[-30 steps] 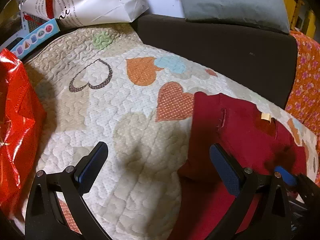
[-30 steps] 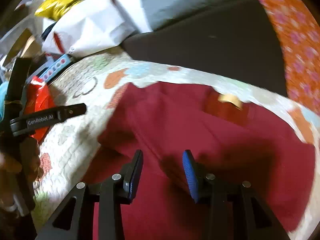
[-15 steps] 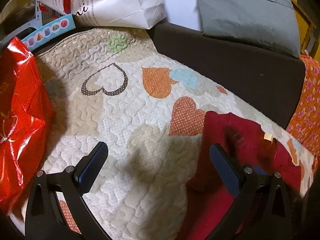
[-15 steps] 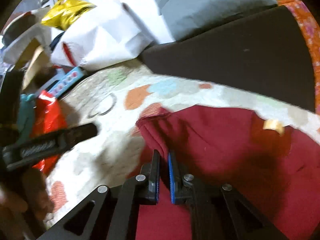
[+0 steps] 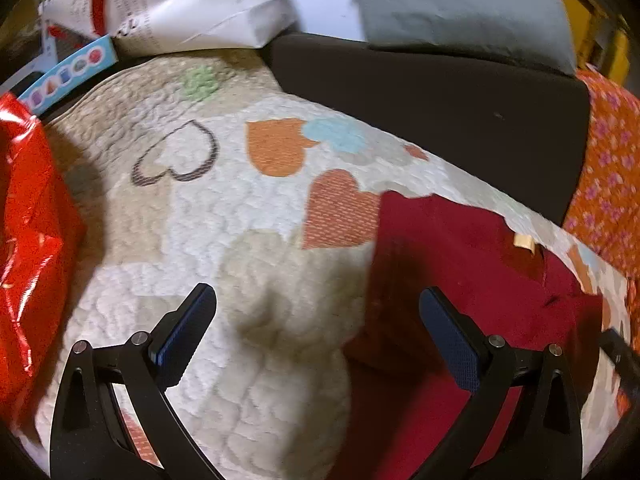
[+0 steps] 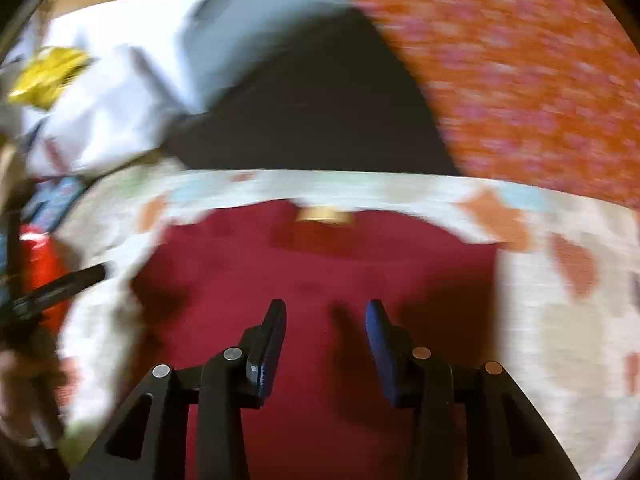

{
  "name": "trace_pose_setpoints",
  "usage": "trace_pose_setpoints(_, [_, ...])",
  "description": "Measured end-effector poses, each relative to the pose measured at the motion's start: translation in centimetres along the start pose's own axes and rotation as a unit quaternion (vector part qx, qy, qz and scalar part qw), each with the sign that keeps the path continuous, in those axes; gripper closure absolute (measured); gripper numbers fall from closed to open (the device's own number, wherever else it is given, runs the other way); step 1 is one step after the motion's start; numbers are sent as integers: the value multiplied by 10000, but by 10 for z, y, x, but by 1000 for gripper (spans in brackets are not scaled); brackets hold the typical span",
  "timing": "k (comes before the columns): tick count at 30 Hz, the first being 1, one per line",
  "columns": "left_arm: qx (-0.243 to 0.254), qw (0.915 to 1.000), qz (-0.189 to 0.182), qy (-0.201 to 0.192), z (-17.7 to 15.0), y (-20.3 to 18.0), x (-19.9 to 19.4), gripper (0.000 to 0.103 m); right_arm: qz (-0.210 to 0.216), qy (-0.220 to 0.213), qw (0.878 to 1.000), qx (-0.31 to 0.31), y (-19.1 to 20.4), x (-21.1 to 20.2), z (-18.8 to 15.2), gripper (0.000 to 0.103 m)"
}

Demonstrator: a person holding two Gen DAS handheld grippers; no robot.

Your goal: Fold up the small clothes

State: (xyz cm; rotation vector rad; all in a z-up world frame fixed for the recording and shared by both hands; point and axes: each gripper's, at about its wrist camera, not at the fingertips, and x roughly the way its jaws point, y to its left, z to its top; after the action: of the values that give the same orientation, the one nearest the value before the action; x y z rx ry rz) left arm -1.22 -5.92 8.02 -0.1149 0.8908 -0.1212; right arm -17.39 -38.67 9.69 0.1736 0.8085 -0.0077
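Your right gripper [image 6: 326, 320] is opening above the red garment [image 6: 320, 272], nothing pinched between its pads. Your left gripper [image 5: 316, 320] stands wide open over the quilt [image 5: 224, 240], empty, its right finger just over the garment's edge. The garment lies flat on the quilt, tan label [image 5: 525, 241] toward the dark backrest [image 5: 440, 92].

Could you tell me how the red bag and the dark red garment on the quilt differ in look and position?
The red bag is glossy, crinkled and bright, while the dark red garment is matte, soft cloth. The bag stands up at the quilt's left edge; the garment lies fairly flat on the quilt's right part. The garment carries a small tan label; no such label shows on the bag. Both are red and rest against the heart-patterned quilt.
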Motion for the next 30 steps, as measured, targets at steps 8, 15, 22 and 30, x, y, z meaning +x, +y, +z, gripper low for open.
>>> trace_pose_setpoints(8, [613,9966,363,409,-16,-26,40,1,-1045,563,9929,30,-62,56,-11,68])
trace_pose_setpoints(15, [578,9962,403,511,-19,-21,50,1,-575,254,9973,368,-61,18,-12,68])
trace_pose_setpoints(22, [591,9960,401,542,-23,-21,51,1,-964,675,9930,-33,-50,28,-41,68])
trace_pose_setpoints(30, [588,9960,435,516,-22,-22,49,1,309,372,9983,-315,13,36,8,68])
